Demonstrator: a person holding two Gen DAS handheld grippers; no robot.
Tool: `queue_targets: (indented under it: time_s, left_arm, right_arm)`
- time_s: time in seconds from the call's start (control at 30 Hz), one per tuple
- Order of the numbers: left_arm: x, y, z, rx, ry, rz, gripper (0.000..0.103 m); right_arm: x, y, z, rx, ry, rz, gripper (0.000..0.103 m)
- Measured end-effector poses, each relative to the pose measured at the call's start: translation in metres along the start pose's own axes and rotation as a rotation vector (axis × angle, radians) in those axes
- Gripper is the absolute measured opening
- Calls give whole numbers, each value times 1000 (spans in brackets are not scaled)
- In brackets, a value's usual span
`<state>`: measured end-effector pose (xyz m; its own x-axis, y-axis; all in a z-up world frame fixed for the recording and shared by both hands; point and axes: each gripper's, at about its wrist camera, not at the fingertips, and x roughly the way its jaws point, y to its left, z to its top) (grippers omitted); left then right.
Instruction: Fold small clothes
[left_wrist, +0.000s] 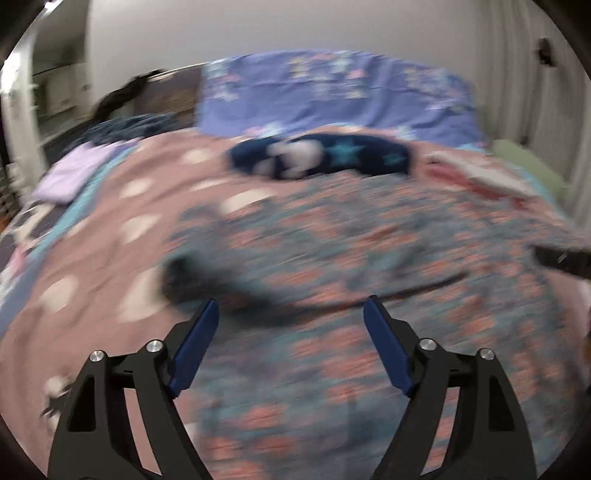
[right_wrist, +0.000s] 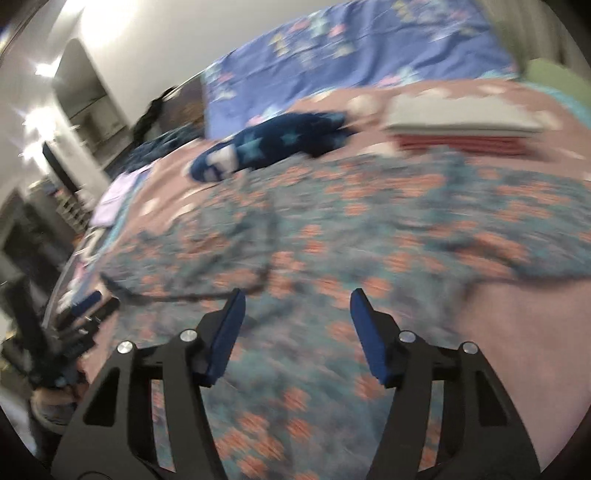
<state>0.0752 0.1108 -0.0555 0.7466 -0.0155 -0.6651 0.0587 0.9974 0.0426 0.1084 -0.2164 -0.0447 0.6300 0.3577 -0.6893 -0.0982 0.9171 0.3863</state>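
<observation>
We looked along two grippers over a bed (left_wrist: 110, 236) with a pink spotted cover, both views smeared by motion.

Farthest left lay a folded lilac piece (left_wrist: 70, 173) near the bed's edge. Moving right, the left gripper (left_wrist: 290, 314) stood with its blue fingers wide apart and nothing between them, poised above a small garment (left_wrist: 332, 258) in grey-blue cloth with orange flowers. That garment, the piece we judged to be in hand for folding, lay spread across the middle of the bed, with a dark fold or seam running just ahead of the fingertips. Beyond it sat a navy item with pale stars (left_wrist: 321, 158), and behind that a purple pillow (left_wrist: 332, 92).

Further right, the right gripper (right_wrist: 297, 302) hung over the same flowered garment, its fingers parted at a middling width and empty; whether they touched the cloth we could not tell. At the far right a stack of folded clothes (right_wrist: 461, 129), grey over red, rested near the bed's head.

We judged the risks as these: neither gripper held the cloth, so a hasty close could pinch the bed cover along with the garment, or catch only one layer, leaving a crooked fold. Swinging wide might also knock the folded stack.
</observation>
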Motion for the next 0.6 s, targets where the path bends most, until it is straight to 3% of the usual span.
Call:
queue_targets:
  time_s: [0.03, 0.13, 0.2, 0.27, 0.3, 0.33, 0.4, 0.53, 0.6]
  left_arm:
    - [6, 13, -4, -11, 20, 62, 82]
    - [24, 43, -9, -68, 61, 149, 83]
    - [40, 62, -6, -135, 93, 152, 83]
    - [47, 68, -2, -161, 106, 142, 83]
    - [55, 69, 2, -157, 114, 141, 83]
    - [61, 68, 3, -148, 124, 158, 83]
    - [71, 64, 4, -135, 159, 184, 83]
    - [71, 59, 2, -118, 141, 209, 83]
    - [69, 58, -1, -127, 139, 212, 83]
  right_arm:
    - [12, 5, 5, -7, 24, 16, 61]
    - [62, 18, 15, 16, 133, 49, 61]
    - [90, 21, 17, 39, 178, 42, 65]
    - [103, 32, 20, 12, 129, 9, 60]
    - [106, 38, 21, -16, 122, 8, 25]
    - [112, 45, 21, -60, 136, 31, 3]
    - [108, 49, 25, -82, 137, 71, 4]
    - [45, 24, 48, -32, -45, 55, 4]
    - [24, 10, 53, -39, -83, 8, 5]
